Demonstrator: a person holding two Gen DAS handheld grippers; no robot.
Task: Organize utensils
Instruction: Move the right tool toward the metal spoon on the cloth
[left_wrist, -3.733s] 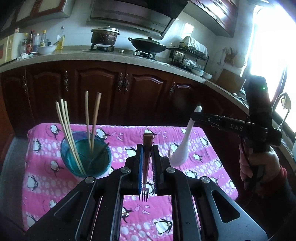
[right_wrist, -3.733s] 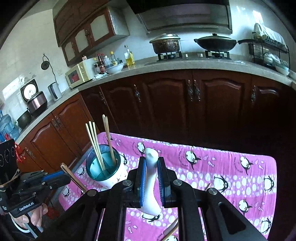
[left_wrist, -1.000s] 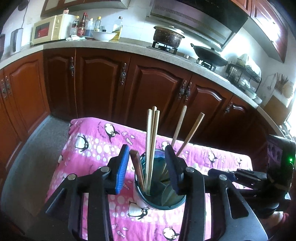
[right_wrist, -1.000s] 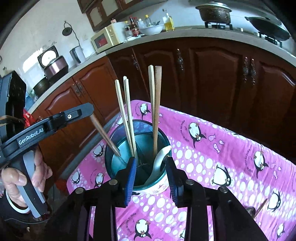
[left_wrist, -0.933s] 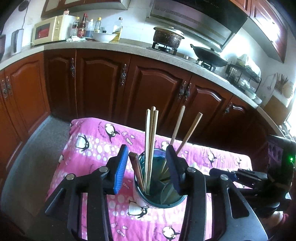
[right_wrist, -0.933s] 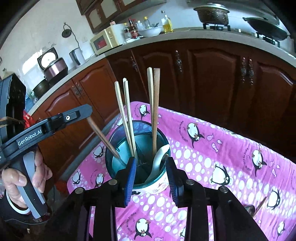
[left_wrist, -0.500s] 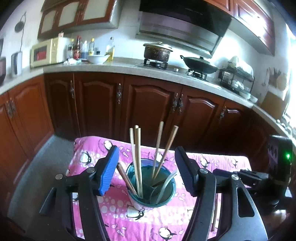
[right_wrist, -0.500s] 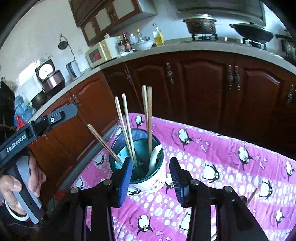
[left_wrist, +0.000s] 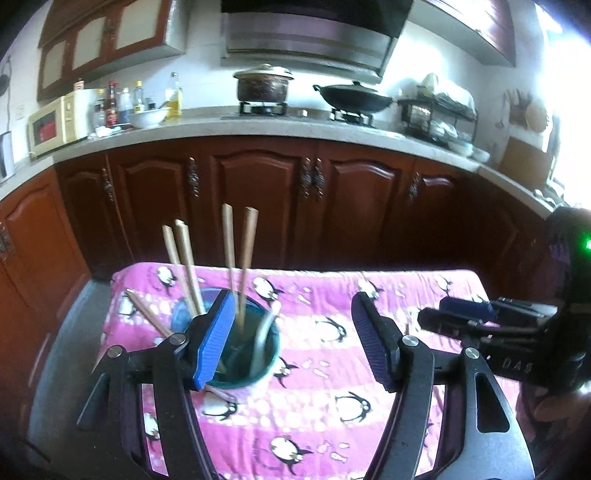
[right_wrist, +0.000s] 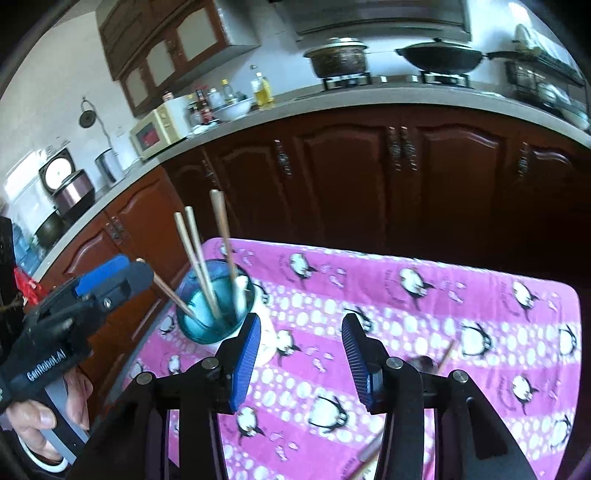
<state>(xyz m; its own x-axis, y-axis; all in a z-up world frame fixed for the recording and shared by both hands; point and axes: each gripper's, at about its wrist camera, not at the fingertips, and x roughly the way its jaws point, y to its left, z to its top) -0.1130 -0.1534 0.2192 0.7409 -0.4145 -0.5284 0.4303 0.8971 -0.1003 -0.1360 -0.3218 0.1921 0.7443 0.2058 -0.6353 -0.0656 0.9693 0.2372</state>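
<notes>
A teal cup (left_wrist: 258, 365) (right_wrist: 199, 328) stands at the left end of a pink penguin cloth (left_wrist: 325, 398) (right_wrist: 424, 314). It holds several wooden chopsticks (left_wrist: 229, 254) (right_wrist: 195, 254), a white spoon (left_wrist: 264, 332) (right_wrist: 242, 286) and a brown-handled fork (left_wrist: 147, 314) (right_wrist: 166, 291). My left gripper (left_wrist: 295, 336) is open and empty, its left finger in front of the cup. My right gripper (right_wrist: 301, 354) is open and empty, to the right of the cup. A dark spoon (right_wrist: 424, 363) with a wooden handle lies on the cloth beyond my right gripper.
Dark wooden cabinets (left_wrist: 266, 206) (right_wrist: 369, 177) run behind the table. The counter carries a pot (left_wrist: 263, 85), a wok (left_wrist: 354, 98), a microwave (left_wrist: 55, 122) and bottles. Another wooden utensil tip (right_wrist: 365, 461) shows at the near edge.
Both grippers let go of the fork and the white spoon, which now stand in the cup. Both have pulled back and opened wider, the right one drifting right.
</notes>
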